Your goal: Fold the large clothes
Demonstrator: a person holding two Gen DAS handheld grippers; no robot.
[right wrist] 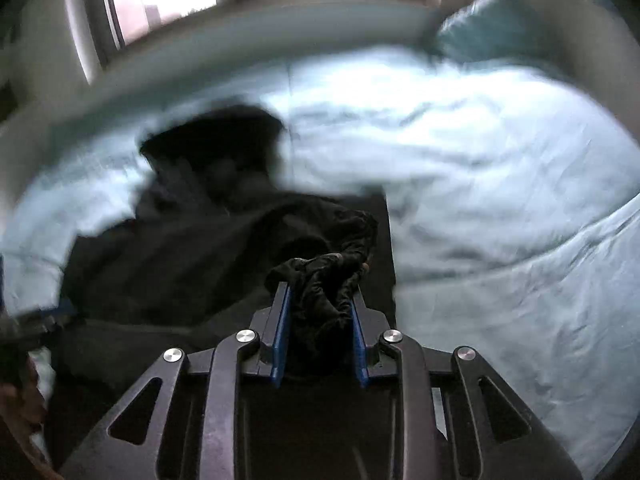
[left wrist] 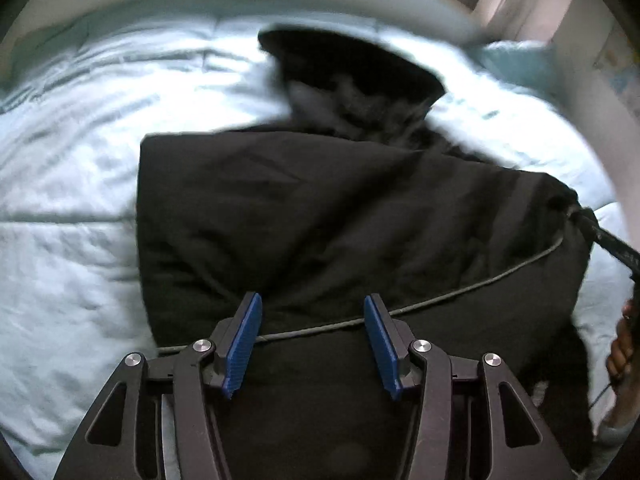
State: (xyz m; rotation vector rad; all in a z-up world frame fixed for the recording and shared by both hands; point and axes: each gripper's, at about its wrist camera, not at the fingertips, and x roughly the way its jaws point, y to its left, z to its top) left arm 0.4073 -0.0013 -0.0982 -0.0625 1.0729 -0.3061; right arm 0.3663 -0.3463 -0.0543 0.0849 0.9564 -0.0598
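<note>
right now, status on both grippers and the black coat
Left gripper open above black coat, nothing held. Right gripper shut on bunched coat fabric. Coat part-folded on light blue comforter. Thin cord lies across coat, between left pads.

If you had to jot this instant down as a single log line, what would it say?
black jacket: partly folded on light blue bedding | right gripper: shut on bunched jacket fabric | left gripper: open above jacket, holding nothing

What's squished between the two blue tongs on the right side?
A bunched-up fold of the black garment sits between the right tongs, which are pinching it. The right wrist view shows this, over the pale blue bedding.
</note>
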